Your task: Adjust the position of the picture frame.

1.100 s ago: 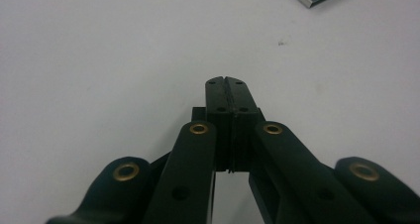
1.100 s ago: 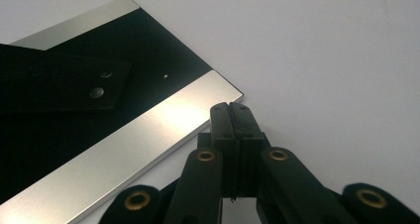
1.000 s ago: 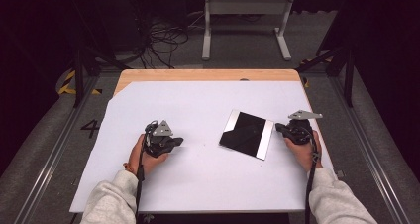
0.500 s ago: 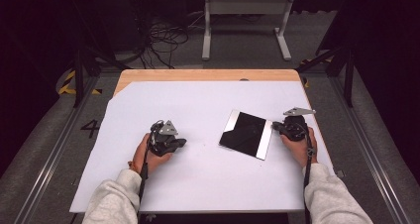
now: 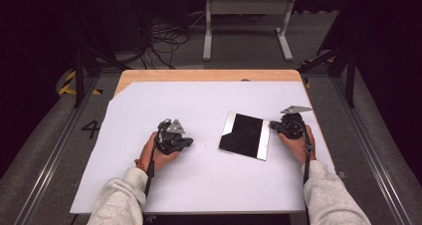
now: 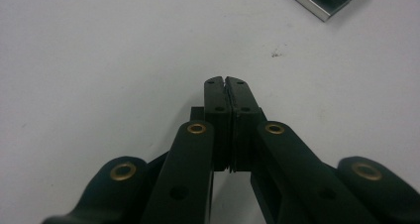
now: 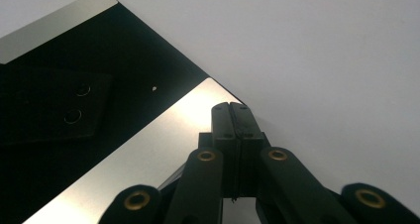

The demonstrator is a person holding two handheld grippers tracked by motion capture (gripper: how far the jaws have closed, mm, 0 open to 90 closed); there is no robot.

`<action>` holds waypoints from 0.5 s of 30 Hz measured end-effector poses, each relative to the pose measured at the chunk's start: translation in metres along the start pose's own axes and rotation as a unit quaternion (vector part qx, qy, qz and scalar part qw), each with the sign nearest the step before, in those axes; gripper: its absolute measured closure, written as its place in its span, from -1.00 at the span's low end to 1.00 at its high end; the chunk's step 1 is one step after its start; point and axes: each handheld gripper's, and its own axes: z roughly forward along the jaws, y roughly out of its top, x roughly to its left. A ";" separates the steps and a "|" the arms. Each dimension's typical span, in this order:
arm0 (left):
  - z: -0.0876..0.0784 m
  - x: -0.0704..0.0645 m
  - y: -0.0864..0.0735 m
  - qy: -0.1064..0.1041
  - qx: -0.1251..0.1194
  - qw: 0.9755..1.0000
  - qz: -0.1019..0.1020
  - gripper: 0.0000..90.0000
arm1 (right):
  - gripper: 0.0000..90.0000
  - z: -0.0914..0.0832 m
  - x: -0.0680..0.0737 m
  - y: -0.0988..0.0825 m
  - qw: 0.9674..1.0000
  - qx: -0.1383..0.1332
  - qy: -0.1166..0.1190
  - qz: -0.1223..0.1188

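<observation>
Seen from above, a person sits at a table (image 5: 209,75) covered by a white sheet (image 5: 199,185), forearms entering from the bottom of the frame, a two-jaw gripper in each hand. The thing at stake is a flat black panel with silver strips along two opposite edges (image 5: 245,135); it lies right of centre on the sheet, slightly turned, its silver edges running roughly from the upper part of the frame toward the lower. The right gripper (image 5: 273,127) sits just right of the panel, its tips pointing left and reaching the panel's right silver strip near the upper corner — in the right gripper view the tips (image 7: 233,110) hang over that bright strip (image 7: 163,149), jaws pressed together with nothing between them. The left gripper (image 5: 188,141) rests left of centre, tips aimed right toward the panel but clearly apart from it; in the left gripper view its jaws (image 6: 227,85) are likewise together over bare white sheet, with a corner of the panel (image 6: 324,1) at the upper right. So the right hand is the nearer one, and any grasp there would likely need the jaws to part first.
</observation>
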 end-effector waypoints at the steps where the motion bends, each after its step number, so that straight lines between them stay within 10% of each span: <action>1: 0.000 0.000 0.000 -0.001 0.000 1.000 0.001 0.96 | 1.00 0.002 0.000 0.001 1.000 0.000 0.007 0.005; 15: 0.006 -0.019 0.006 -0.051 0.002 0.999 0.016 0.92 | 1.00 0.021 0.019 0.018 0.998 0.012 0.064 0.011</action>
